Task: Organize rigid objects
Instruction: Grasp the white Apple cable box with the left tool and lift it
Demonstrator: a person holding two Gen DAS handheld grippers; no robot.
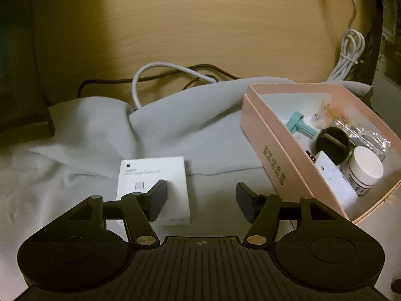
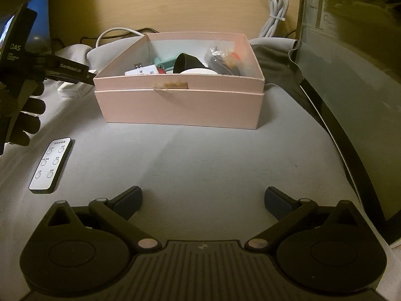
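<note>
Both our grippers hang open and empty: the left gripper [image 1: 200, 202] just over the white carton [image 1: 160, 175], the right gripper [image 2: 203, 202] wide above the cloth [image 2: 200, 155]. Beyond sit the remote [image 2: 51, 165], then the pink box [image 2: 179, 105].

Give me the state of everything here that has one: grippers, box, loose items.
Left gripper: open, empty.
Right gripper: open, empty.
Pink box: lid off, partly filled.
White carton: closed, flat on the cloth, outside the pink box.
Remote: flat, buttons up, outside the pink box.
</note>
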